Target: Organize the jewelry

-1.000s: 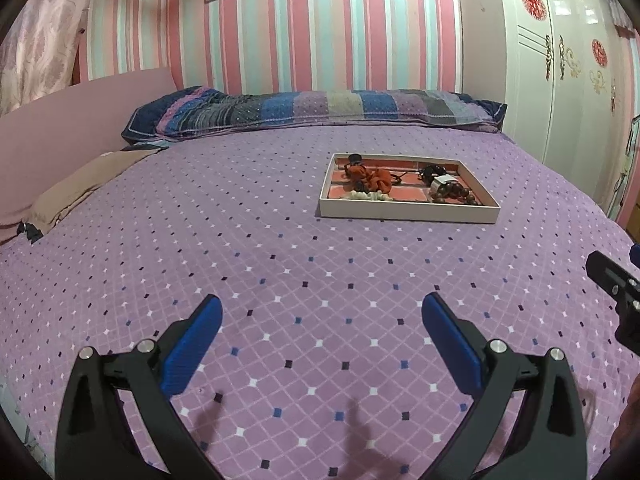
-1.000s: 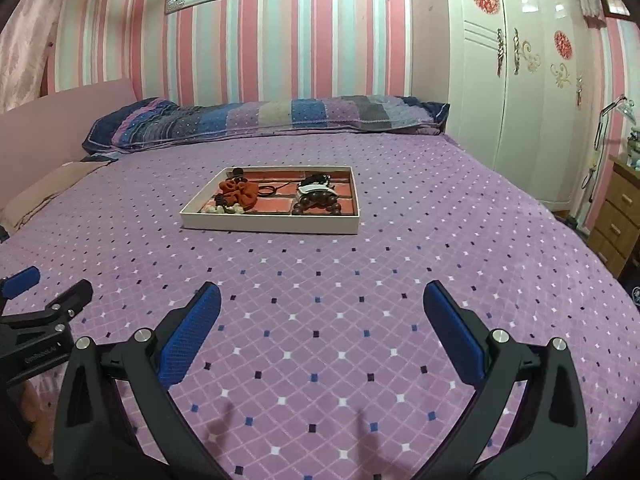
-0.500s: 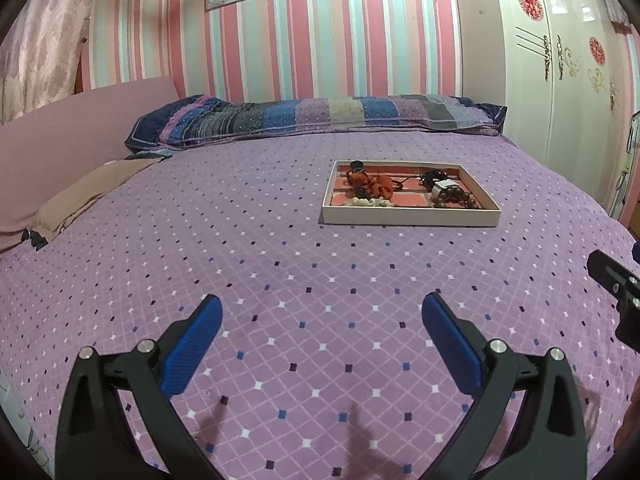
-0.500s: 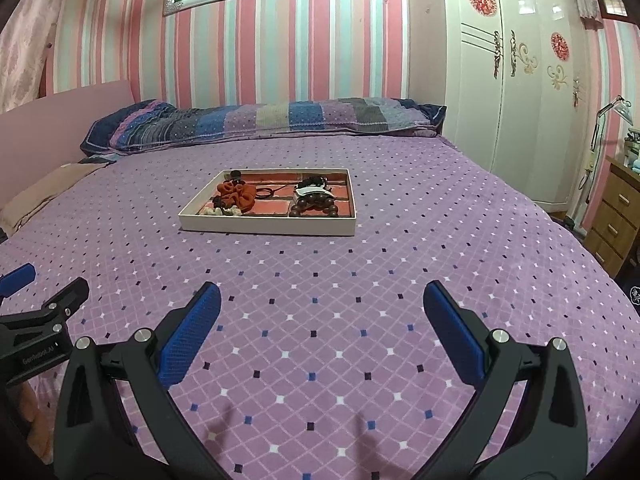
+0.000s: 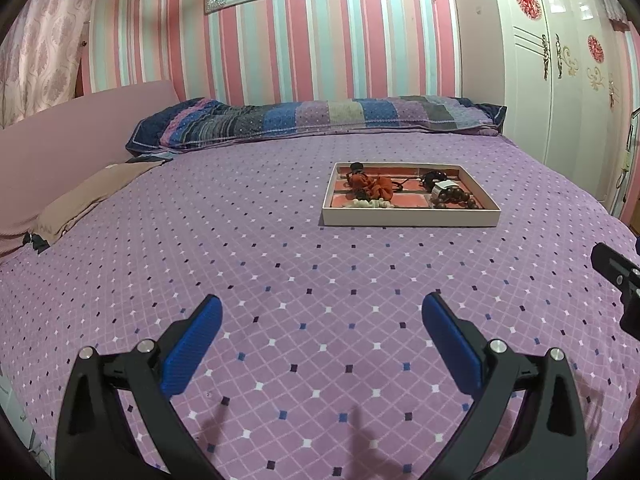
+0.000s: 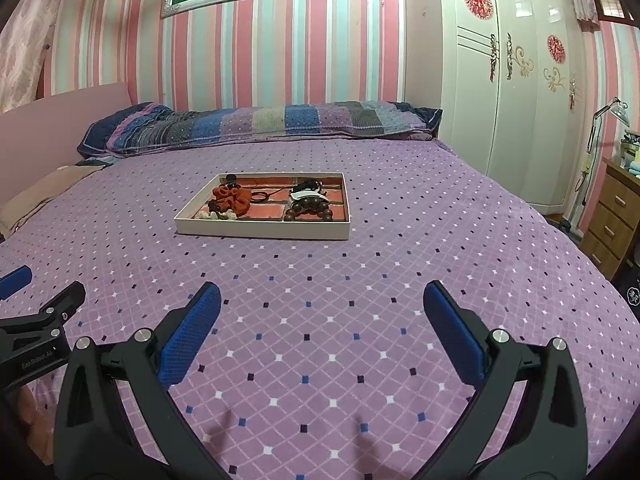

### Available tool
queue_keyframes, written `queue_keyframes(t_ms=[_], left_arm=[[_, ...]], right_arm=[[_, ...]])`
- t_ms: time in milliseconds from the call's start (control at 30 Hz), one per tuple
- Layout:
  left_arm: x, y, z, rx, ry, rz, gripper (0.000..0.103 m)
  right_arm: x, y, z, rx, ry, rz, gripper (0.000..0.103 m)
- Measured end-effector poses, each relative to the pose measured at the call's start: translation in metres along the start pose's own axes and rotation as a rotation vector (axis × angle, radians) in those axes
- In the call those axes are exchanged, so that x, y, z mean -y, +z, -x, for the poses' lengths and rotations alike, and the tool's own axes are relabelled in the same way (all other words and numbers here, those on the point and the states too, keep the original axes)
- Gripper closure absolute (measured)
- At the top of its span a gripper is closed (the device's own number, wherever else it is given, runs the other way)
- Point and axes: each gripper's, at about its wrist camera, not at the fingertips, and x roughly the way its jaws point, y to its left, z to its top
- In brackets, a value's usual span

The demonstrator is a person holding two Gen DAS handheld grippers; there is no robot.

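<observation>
Purple quilted bed (image 5: 280, 280) is filling both views, striped pillow (image 5: 320, 120) lying along the far wall. Shallow tray (image 6: 264, 234) is sitting mid-bed, holding an orange scrunchie (image 6: 232, 198) at left and brown beads (image 6: 308, 212) at right. Left claw (image 5: 322, 316) and right claw (image 6: 322, 304) are hovering near, both released, grasping nothing.
</observation>
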Motion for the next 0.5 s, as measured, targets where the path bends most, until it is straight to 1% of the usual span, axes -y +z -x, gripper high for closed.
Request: queue_keyframes(t_ms=[500], left_arm=[[-0.0008, -0.0014, -0.0009, 0.003, 0.001, 0.003, 0.005]], right_arm=[[-0.0023, -0.0013, 0.0004, 0.003, -0.001, 0.01, 0.005]])
